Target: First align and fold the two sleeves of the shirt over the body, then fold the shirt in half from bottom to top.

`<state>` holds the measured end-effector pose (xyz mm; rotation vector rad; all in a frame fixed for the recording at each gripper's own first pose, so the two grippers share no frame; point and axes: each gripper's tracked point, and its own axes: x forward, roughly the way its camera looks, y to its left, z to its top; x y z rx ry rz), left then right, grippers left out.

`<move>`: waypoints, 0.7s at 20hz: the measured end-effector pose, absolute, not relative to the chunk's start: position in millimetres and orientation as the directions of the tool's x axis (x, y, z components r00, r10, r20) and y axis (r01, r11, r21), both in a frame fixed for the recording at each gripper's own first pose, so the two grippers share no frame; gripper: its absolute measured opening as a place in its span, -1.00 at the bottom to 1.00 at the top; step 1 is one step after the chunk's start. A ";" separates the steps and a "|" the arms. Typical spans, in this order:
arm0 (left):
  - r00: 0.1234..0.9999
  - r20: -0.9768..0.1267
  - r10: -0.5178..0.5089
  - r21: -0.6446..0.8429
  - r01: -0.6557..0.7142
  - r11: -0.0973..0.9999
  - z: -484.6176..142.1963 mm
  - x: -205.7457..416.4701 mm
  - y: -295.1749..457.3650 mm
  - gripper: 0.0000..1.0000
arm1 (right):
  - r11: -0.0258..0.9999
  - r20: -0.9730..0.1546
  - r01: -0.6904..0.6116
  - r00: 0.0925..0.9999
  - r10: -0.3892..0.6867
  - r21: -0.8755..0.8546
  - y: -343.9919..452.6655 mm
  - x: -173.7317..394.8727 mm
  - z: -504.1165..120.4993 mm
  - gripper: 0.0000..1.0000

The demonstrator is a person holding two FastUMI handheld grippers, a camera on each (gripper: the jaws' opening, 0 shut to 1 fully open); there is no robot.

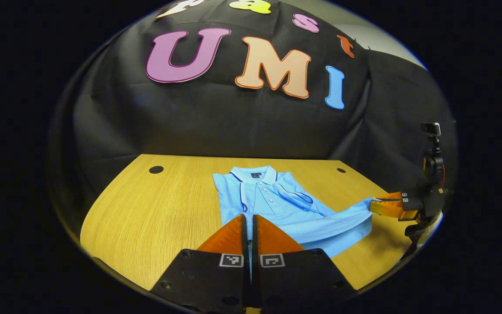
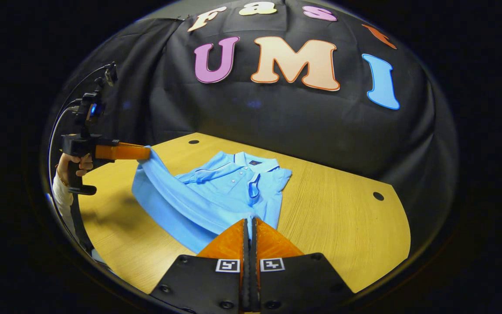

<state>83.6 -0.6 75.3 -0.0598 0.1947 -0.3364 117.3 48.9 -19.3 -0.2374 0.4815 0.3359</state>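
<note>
Behind the wooden table point(image 1: 146, 209) hangs the booth's black cloth wall, and on the tabletop lies one light blue polo shirt point(image 1: 273, 200), collar toward the wall. Both sleeves look already folded in over the body, so I judge the step in hand to be the last one: folding the shirt in half from bottom to top. Each gripper pinches a bottom corner of the hem. The left gripper point(image 1: 249, 218) has its fingers closed nearly together on the cloth at its tips, and in the right gripper view it shows farther off, held by a hand point(image 2: 76, 168) and lifting its corner clear of the table. The right gripper point(image 2: 249, 222) is likewise closed tight on the hem. The next move calls for carrying both corners together, level, up toward the collar and laying the hem along the shoulders. Count: one shirt, two grippers, two dark holes point(image 1: 156, 169) in the tabletop.
</note>
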 end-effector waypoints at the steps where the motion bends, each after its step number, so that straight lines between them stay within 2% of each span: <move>1: 0.927 -0.180 -0.329 -0.088 0.318 0.944 79.9 94.0 0.9 -1.00 | 0.921 -0.491 -0.366 0.832 0.258 -0.136 49.0 128.9 -17.2 -0.95; 8: 0.930 -0.202 -0.306 -0.078 0.297 0.952 98.7 173.2 4.1 -1.00 | 0.922 -0.502 -0.340 0.839 0.209 -0.183 51.8 212.1 -1.4 -0.95; 14: 0.927 -0.269 -0.263 -0.073 0.252 0.965 82.5 242.5 11.7 -1.00 | 0.924 -0.533 -0.317 0.831 0.162 -0.213 50.9 278.2 -25.5 -0.95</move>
